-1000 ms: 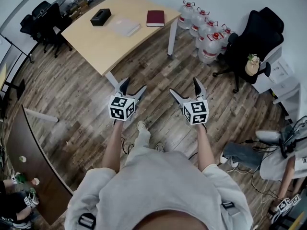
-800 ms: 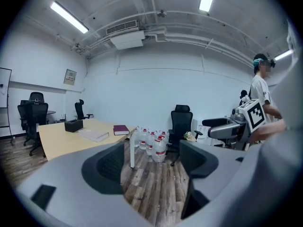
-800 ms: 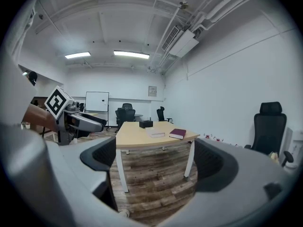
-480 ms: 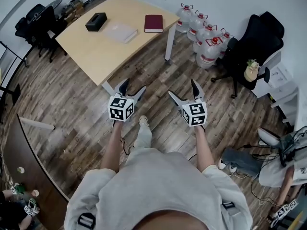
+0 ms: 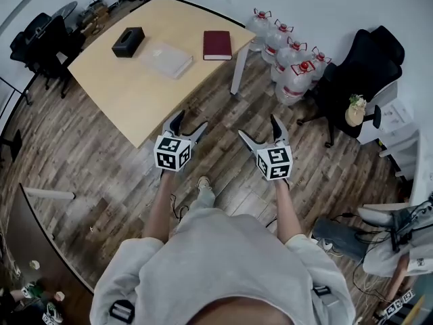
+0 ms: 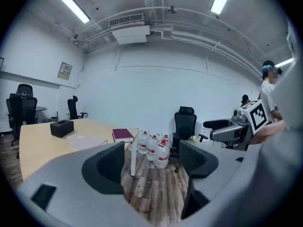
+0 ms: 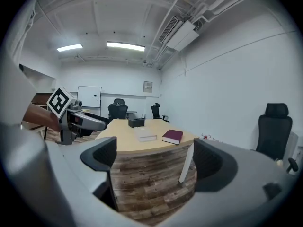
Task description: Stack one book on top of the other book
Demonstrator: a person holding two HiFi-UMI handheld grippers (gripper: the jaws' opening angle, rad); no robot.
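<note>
Red book [image 5: 218,45] lies flat near the far right corner of the table [image 5: 122,93], and the pale book [image 5: 166,59] lies just left of it – the two are close but apart, neither on top of the other. A black box [image 5: 128,42] sits further left, beyond the pale book.

Both grippers hang over the wood floor [image 5: 88,154], short of the table's near edge and well apart from the books. The left gripper [image 5: 190,120] has its jaws spread wide with nothing between them; through the gap its own view shows floor, a white table leg and the bottles [image 5: 287,49]. The right gripper [image 5: 259,127] is likewise spread wide and empty – its view looks across the floor at the table's curved edge, with both books and the box on top.

The bottles stand in a cluster on the floor by the table's right end, and a black chair [image 5: 358,70] stands just right of them
</note>
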